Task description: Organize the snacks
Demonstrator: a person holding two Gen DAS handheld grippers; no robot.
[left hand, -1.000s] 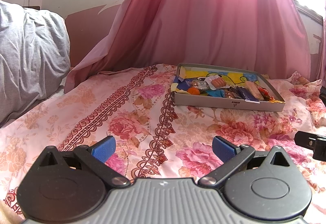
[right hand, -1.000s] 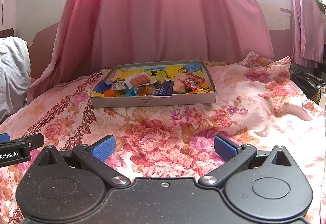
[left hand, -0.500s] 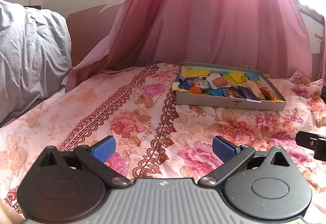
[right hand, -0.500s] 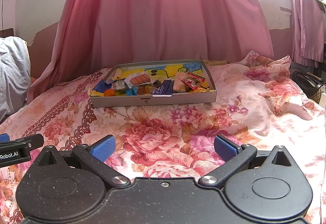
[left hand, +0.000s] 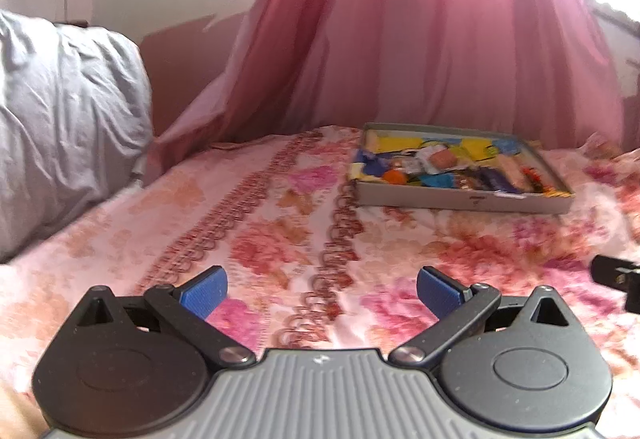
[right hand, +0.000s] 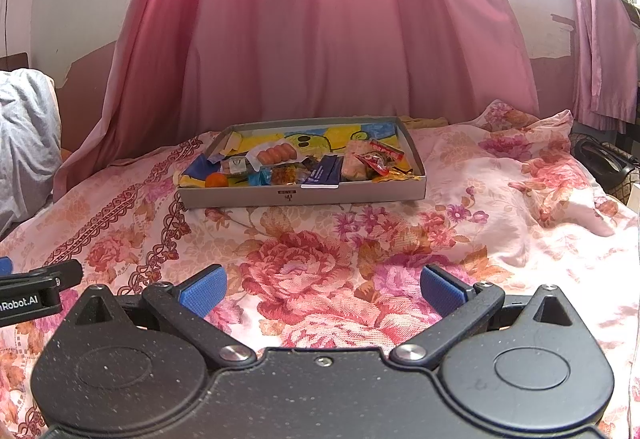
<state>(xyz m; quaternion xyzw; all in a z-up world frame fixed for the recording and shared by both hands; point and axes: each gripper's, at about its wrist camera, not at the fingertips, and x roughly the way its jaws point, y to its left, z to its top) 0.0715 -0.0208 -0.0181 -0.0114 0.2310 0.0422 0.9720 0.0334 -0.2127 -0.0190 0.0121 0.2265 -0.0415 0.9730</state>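
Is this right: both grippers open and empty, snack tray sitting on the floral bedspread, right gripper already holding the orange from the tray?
Not quite. The right gripper holds nothing: its jaws are open over the floral bedspread, and the orange is in the near left corner of the snack tray, as the right wrist view shows. The rest stands: the left gripper is open and empty too.

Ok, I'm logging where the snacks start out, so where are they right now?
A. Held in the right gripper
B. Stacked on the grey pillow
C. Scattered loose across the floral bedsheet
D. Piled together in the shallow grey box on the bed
D: the snacks all lie inside the shallow grey box on the floral bedsheet, and both the left gripper and right gripper are open and empty.
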